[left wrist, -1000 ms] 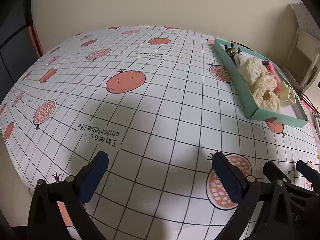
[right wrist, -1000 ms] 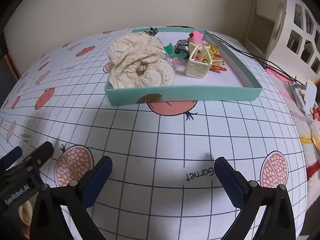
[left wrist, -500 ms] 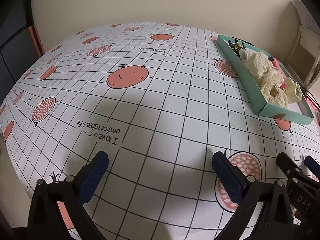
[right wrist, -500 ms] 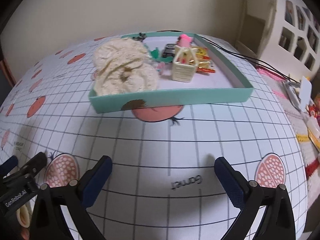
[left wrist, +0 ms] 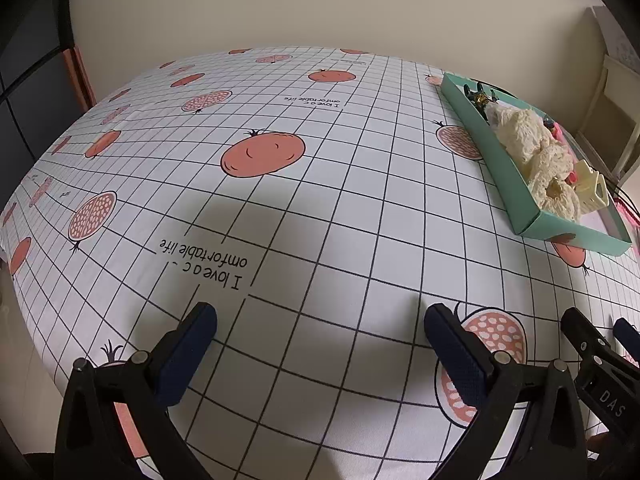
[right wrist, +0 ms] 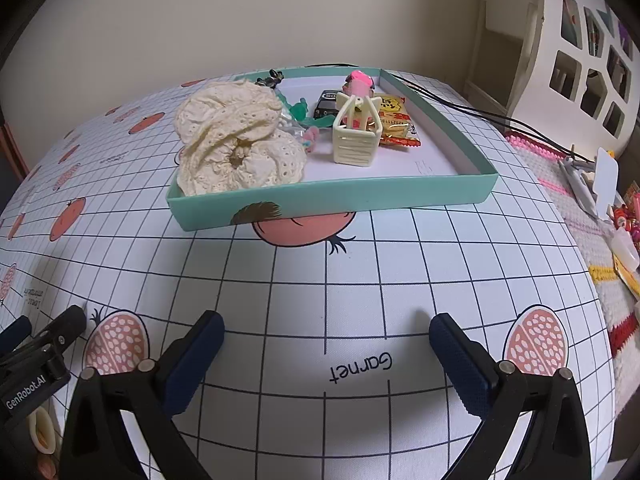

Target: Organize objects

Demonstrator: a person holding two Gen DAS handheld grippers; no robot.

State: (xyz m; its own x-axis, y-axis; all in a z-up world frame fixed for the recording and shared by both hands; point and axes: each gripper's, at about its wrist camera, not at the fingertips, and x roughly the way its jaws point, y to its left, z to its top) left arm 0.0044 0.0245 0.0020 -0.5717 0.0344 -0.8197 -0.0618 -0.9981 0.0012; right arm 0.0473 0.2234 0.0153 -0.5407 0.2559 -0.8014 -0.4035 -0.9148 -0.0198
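Surface: a bench covered by a white cloth (right wrist: 320, 280) printed with a dark grid, pomegranate figures and short lines of text. A plain beige wall stands behind it.

Surroundings, right wrist view: a white shelf unit with open compartments (right wrist: 580, 60) stands at the far right. Two black cables (right wrist: 460, 106) run from the far edge of the tray toward it. Beside the cloth on the right lies a knitted pink-and-white mat (right wrist: 568, 208) carrying small items too blurred to identify. Nothing lies on the cloth between either gripper and the tray.

Task item: a shallow teal tray (right wrist: 332, 200) with a white floor sits on the cloth, directly ahead of the right gripper and well apart from it. In the left wrist view the tray (left wrist: 516, 184) lies at the far right.

Tray contents: a bundle of cream eyelet-lace fabric (right wrist: 236, 144) fills the left part and rises above the rim. Next to it stands a small cream plastic basket (right wrist: 356, 136), upright, with a pink figure (right wrist: 358, 82) behind it. A yellow-and-red snack packet (right wrist: 396, 120) lies flat on the right side of the basket. A small black object (right wrist: 328, 104) and green pieces (right wrist: 298, 110) lie behind the fabric; a dark metal trinket (right wrist: 272, 77) sits at the far left corner. The right part of the tray floor is bare.

Left gripper (left wrist: 320, 340): fingers spread wide, holding nothing, above bare cloth.

Right gripper (right wrist: 326, 344): fingers spread wide, holding nothing, above the printed word "Garnet".
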